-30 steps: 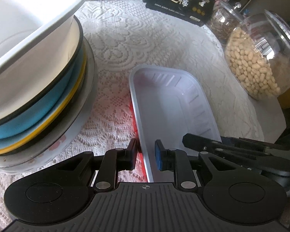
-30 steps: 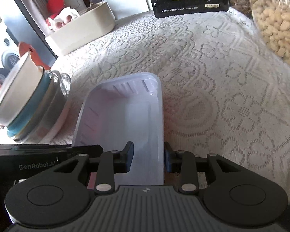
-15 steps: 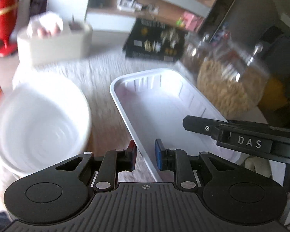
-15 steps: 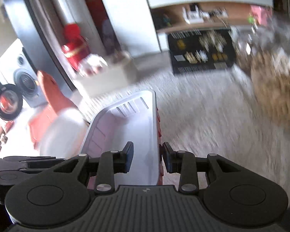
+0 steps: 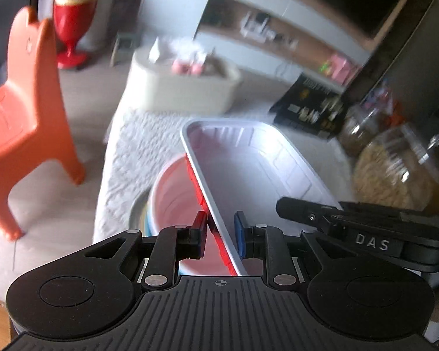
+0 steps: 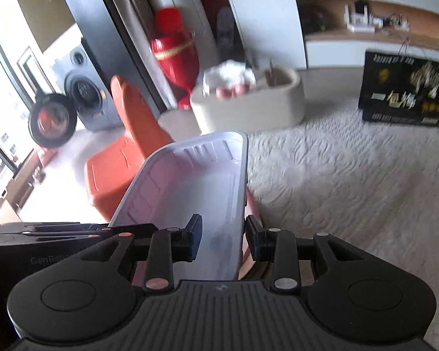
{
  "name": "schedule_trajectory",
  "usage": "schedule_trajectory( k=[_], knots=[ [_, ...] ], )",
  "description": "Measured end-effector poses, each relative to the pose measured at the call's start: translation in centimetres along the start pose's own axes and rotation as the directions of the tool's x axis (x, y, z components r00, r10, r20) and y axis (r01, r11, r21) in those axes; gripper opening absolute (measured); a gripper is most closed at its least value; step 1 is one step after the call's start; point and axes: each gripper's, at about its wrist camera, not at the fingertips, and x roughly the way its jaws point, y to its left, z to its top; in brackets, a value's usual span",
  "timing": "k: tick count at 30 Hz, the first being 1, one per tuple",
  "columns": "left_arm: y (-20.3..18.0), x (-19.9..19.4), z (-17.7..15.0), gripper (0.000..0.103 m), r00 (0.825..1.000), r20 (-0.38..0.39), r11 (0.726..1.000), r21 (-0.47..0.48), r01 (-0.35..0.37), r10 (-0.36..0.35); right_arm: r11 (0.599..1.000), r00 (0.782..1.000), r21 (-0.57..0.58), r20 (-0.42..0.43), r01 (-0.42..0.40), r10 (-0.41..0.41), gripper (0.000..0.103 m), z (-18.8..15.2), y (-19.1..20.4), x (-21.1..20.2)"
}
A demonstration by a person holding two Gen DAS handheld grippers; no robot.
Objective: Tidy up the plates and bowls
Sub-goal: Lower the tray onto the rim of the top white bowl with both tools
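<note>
tray (image 5: 248, 175): lifted off the lace tablecloth (image 6: 351, 175) | now above bowl stack (image 5: 172, 193) | both grippers raised with it

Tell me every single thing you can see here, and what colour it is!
tray: one, white with a red underside, held up over the table by both tongs
stack of bowls: one, white on top, below the tray's left edge
tablecloth: one, white lace, covering the table
tub: one, cream, far end of the table
black box: one, gold print, far right
jars: two, clear, right side
chair: one, orange, on the floor
vase: one, red, on the floor
left tongs: black, shut on the tray's left rim
right tongs: black, shut on its right rim
</note>
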Motion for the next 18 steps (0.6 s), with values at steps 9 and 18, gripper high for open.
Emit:
schedule_trajectory(
  k=[9,18],
  knots=[
    [1.1,1.5,0.3,0.026,0.999,-0.02,0.999,-0.007,0.033,-0.034,0.998,0.999,0.063,-0.032,-0.03,0.032,0.033,0.1,-1.5,2.7],
    [2.7,0.7,1.5,0.023,0.994,-0.029,0.994,-0.031,0.107,-0.108,0.998,0.999,0.067,-0.028,-0.016,0.018,0.033,-0.2,-1.6,1.9]
  ],
)
